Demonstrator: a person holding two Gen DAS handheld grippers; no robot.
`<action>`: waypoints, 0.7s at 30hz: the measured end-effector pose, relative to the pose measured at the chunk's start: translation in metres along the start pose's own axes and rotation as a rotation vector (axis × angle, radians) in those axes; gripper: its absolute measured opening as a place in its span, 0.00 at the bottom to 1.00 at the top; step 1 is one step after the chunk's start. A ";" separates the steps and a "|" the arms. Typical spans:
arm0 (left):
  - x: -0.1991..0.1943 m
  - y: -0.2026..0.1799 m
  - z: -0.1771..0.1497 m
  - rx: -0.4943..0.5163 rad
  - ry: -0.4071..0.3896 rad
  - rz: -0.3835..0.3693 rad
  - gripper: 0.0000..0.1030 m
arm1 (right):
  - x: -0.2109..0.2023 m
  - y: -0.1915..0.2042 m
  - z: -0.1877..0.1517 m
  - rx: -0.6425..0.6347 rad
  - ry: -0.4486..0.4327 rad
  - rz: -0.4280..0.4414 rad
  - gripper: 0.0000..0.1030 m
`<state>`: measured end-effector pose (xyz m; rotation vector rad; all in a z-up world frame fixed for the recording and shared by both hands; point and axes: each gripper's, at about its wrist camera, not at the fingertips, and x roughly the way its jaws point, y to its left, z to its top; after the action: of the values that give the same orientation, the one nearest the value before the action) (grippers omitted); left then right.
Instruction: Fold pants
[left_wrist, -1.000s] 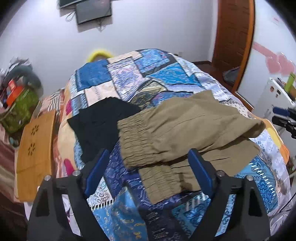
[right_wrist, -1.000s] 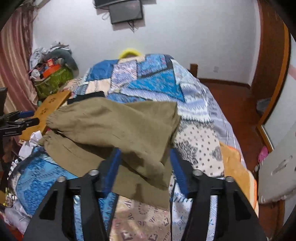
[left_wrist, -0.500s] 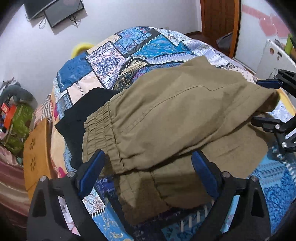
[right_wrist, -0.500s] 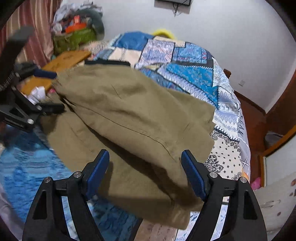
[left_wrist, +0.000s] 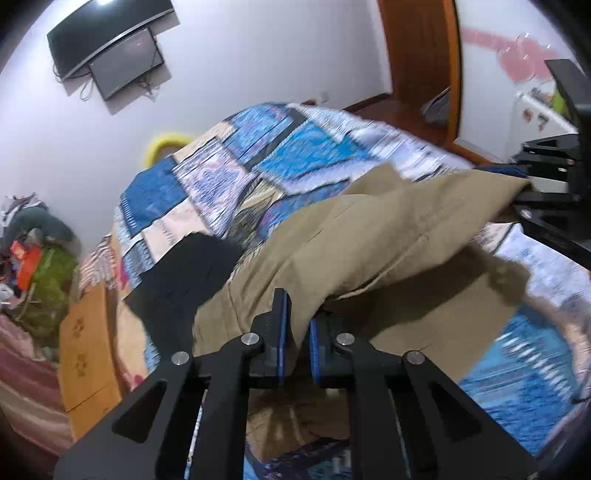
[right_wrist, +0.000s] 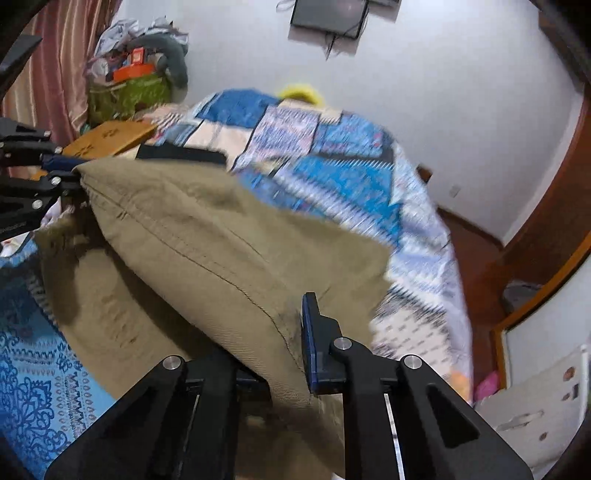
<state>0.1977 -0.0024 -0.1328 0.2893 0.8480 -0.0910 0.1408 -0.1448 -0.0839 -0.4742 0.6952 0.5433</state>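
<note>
Olive-khaki pants (left_wrist: 388, 243) lie half folded on a blue patchwork bedspread (left_wrist: 295, 155). My left gripper (left_wrist: 295, 332) is shut on the upper layer at the waistband end and holds it off the lower layer. My right gripper (right_wrist: 291, 332) is shut on the leg end of the same layer of the pants (right_wrist: 207, 236); its left finger is hidden under the cloth. Each gripper shows in the other's view, the right one (left_wrist: 546, 184) at the far right, the left one (right_wrist: 40, 173) at the far left. The lifted layer hangs taut between them.
A black garment (left_wrist: 184, 273) lies on the bed to the left of the pants. A wooden board (left_wrist: 88, 350) and a pile of clutter (left_wrist: 40, 258) stand beside the bed on the left. A door (left_wrist: 417, 59) and a white cabinet (right_wrist: 535, 398) are on the right.
Both grippers were open above the pants; now both have closed on the top layer's ends and lifted it off the bed. The views are blurred by motion.
</note>
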 end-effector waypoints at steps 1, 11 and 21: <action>-0.003 -0.001 0.002 -0.004 -0.004 -0.018 0.11 | -0.006 -0.003 0.003 -0.003 -0.015 -0.017 0.10; 0.000 -0.005 -0.017 -0.078 0.054 -0.158 0.11 | -0.019 0.001 -0.029 -0.032 0.031 0.012 0.09; 0.015 -0.021 -0.060 -0.109 0.147 -0.197 0.11 | -0.008 0.011 -0.069 0.072 0.118 0.100 0.09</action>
<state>0.1606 -0.0051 -0.1862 0.1103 1.0222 -0.2084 0.0966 -0.1783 -0.1273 -0.4078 0.8523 0.5849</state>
